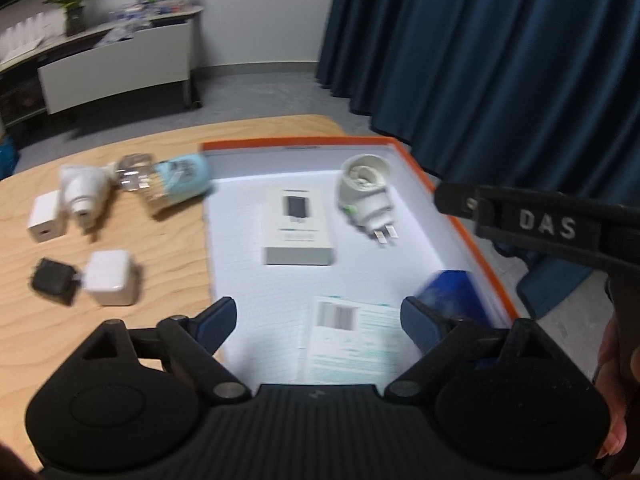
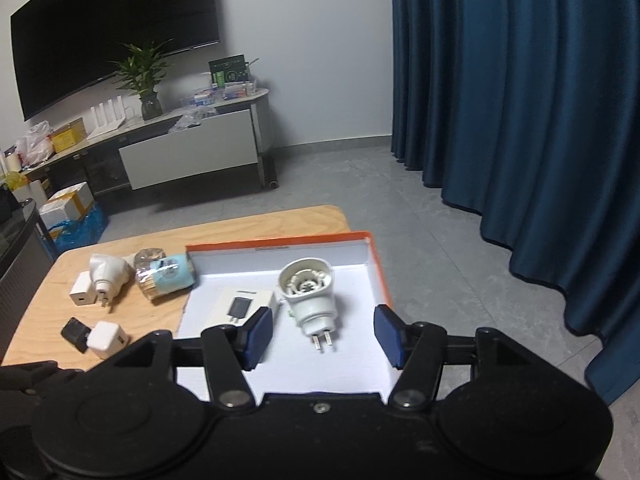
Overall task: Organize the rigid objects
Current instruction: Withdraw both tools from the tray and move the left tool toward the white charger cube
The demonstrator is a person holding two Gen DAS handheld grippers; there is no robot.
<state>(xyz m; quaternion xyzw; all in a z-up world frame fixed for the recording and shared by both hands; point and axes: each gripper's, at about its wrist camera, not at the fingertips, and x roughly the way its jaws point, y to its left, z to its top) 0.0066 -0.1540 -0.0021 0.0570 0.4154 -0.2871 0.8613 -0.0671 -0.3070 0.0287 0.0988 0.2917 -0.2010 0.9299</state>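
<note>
Blue curtain (image 2: 520,120) fills the room from 12 to 3 o'clock; wall screen (image 2: 112,28) and low cabinet (image 2: 192,148) at 10 o'clock. Wooden desk (image 2: 120,248) carries an orange-rimmed box (image 2: 378,264) with white floor. Inside it: flat white carton (image 1: 298,226) at centre, white plug adapter (image 2: 308,296) toward 1 o'clock, a blue item (image 1: 452,292) and printed sheet (image 1: 348,336) near the front edge. Outside at 9 o'clock: wrapped roll (image 2: 168,278), second adapter (image 2: 106,272), two white cubes, black charger (image 2: 76,332). Left gripper (image 1: 316,316) spread, empty. Right gripper (image 2: 324,338) spread, adapter lying loose between its pads.
</note>
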